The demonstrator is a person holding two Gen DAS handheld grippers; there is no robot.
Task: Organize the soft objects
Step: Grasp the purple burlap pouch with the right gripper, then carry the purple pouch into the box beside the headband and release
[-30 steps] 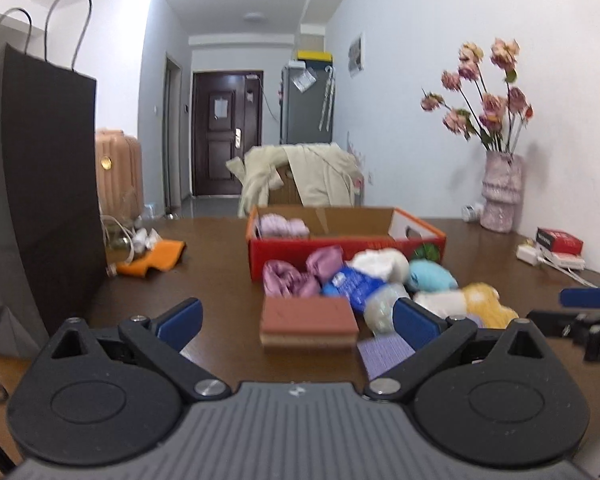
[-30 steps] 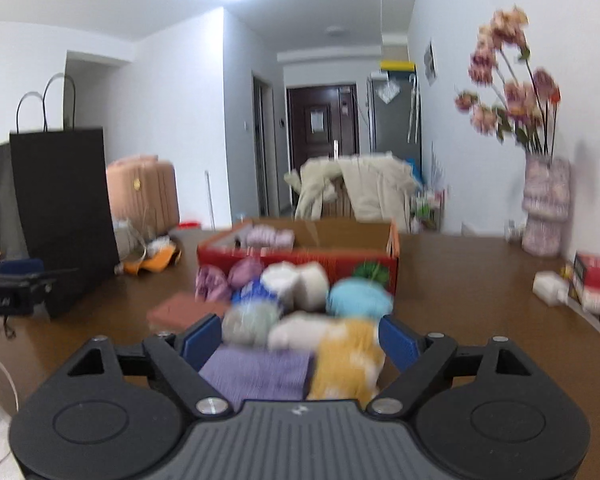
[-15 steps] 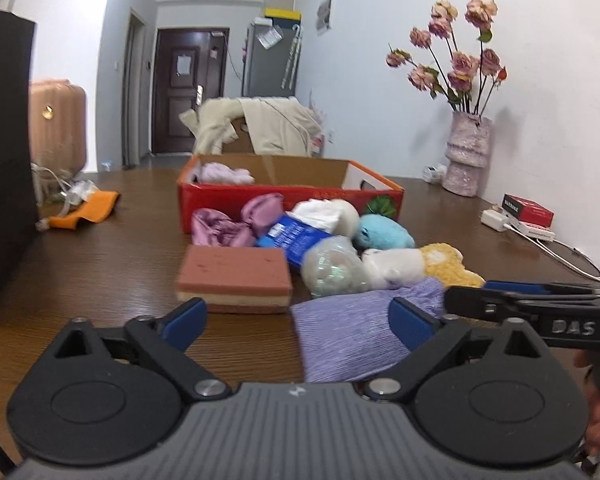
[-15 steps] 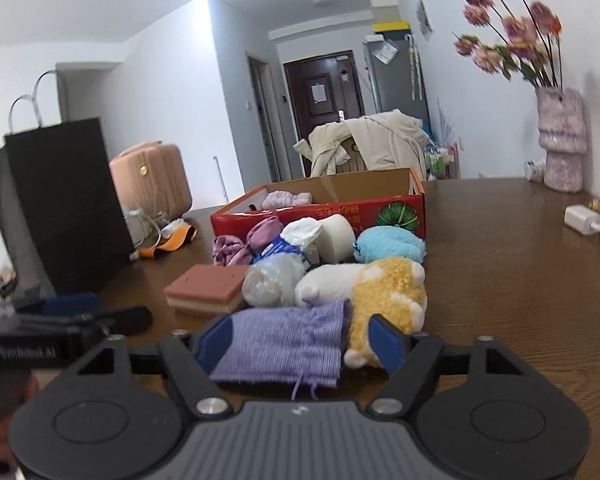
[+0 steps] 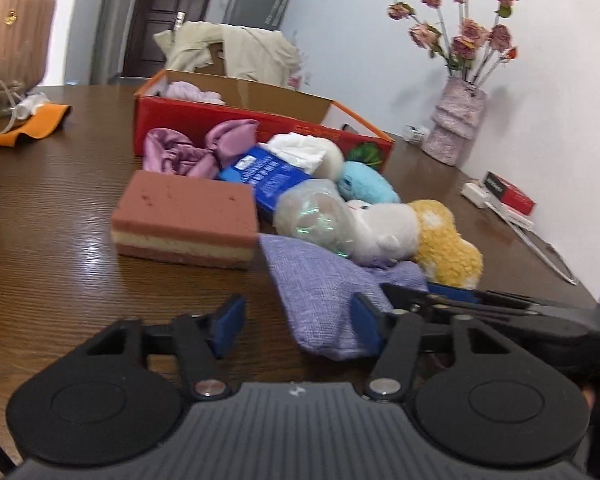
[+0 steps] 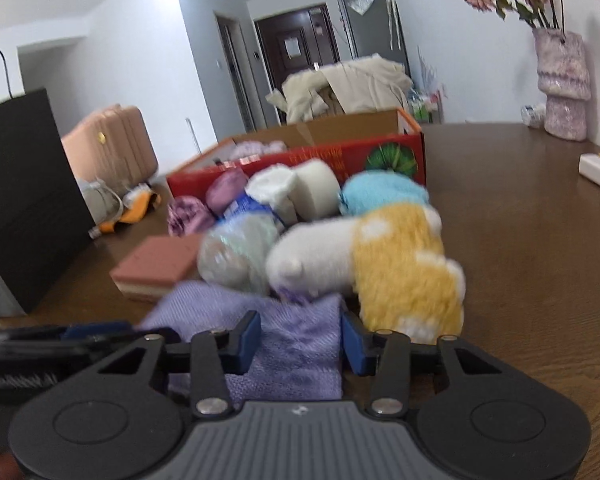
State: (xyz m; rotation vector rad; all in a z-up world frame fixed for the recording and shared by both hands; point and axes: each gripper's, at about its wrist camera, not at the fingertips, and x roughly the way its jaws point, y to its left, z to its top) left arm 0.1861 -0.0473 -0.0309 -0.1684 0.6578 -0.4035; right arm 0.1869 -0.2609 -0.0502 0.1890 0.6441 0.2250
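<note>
Barely begun, by the look of it. Only one soft thing, a pale pink fluffy bundle, lying inside the red cardboard box with brown inner walls at the far side of the dark wooden desk. Everything else heaped outside the box, just in front of its near wall: a shiny mauve satin scrunchie, a blue printed tissue pack, a white crumpled tissue wad, a sky-blue fuzzy plush, a clear iridescent crinkly ball, a white plush animal leaning on a yellow curly plush with white spots, and a pink-and-cream layered sponge block standing a little apart on the left of the heap.

Nearest of all, a lilac woven cloth pouch, flat on the desk, its far edge tucked under the white plush. Both tools down at it. Right tool with its blue pads astride the pouch's near end, jaws just been closing, cloth filling the gap between them but not visibly pinched yet (blur makes contact hard to call). Left tool half closed too, jaws just been closing, the pouch's left corner lying between the pads, closer to one of them, with bare desk showing by the other; nothing clenched.

Left to do, judging by the layout: lift the pouch, then move the whole heap into the box, piece by piece.
</note>
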